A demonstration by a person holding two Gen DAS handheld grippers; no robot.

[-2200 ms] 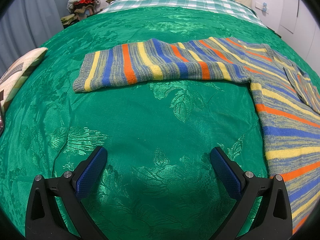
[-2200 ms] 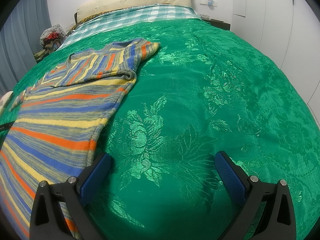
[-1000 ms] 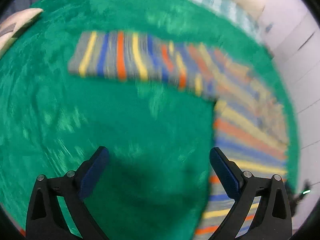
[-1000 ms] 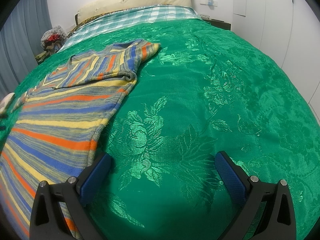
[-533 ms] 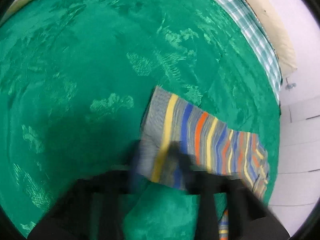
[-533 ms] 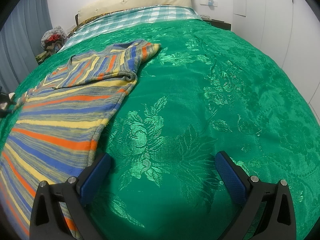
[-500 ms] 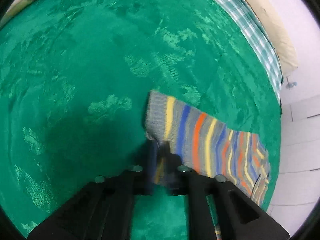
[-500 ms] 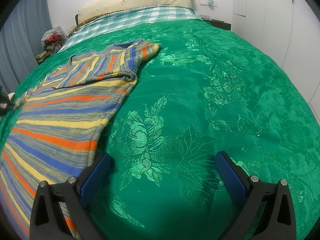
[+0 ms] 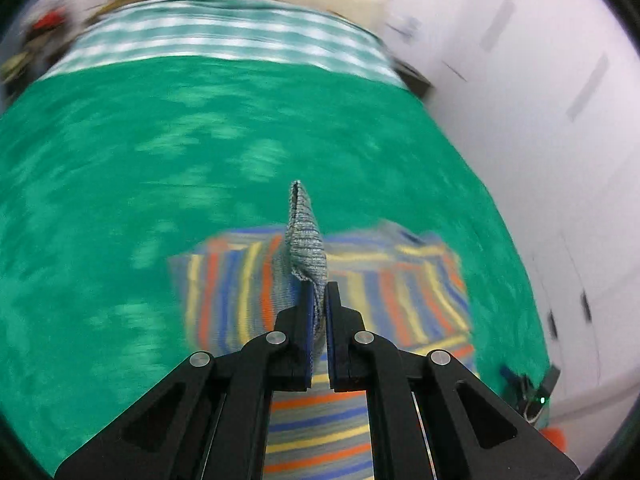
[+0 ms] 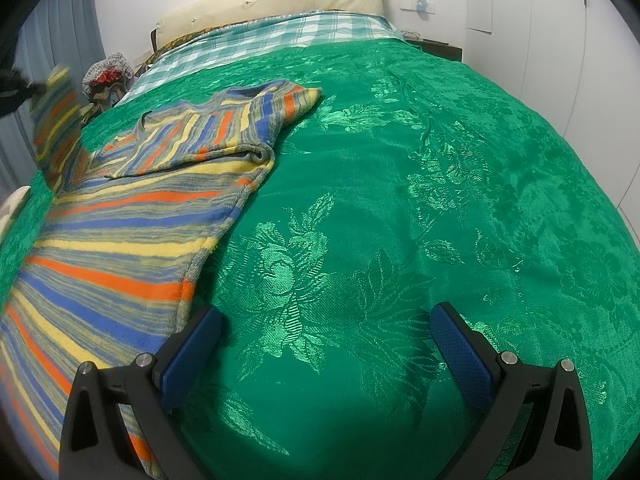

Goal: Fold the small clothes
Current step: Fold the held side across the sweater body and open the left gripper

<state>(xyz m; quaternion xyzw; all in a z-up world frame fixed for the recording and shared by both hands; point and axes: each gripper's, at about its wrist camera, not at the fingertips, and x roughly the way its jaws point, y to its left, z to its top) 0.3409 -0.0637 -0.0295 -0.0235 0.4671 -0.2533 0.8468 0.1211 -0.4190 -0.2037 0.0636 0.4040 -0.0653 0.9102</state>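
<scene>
A green bedspread (image 10: 400,160) covers the bed below both tools, white walls beyond. The left hand-held gripper (image 9: 318,304) pinches the striped sweater's (image 10: 120,216) grey cuff (image 9: 306,240). The right hand-held gripper (image 10: 326,344) hangs spread, the sweater's hem beside its left finger.

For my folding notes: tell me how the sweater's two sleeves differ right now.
The left sleeve is pinched at its cuff in the shut left gripper and lifted off the green bedspread; the right sleeve lies folded across the sweater's chest, untouched. The right gripper stands open over bare bedspread, gripping neither sleeve. Both sleeves share the same orange, blue, yellow and grey stripes.
</scene>
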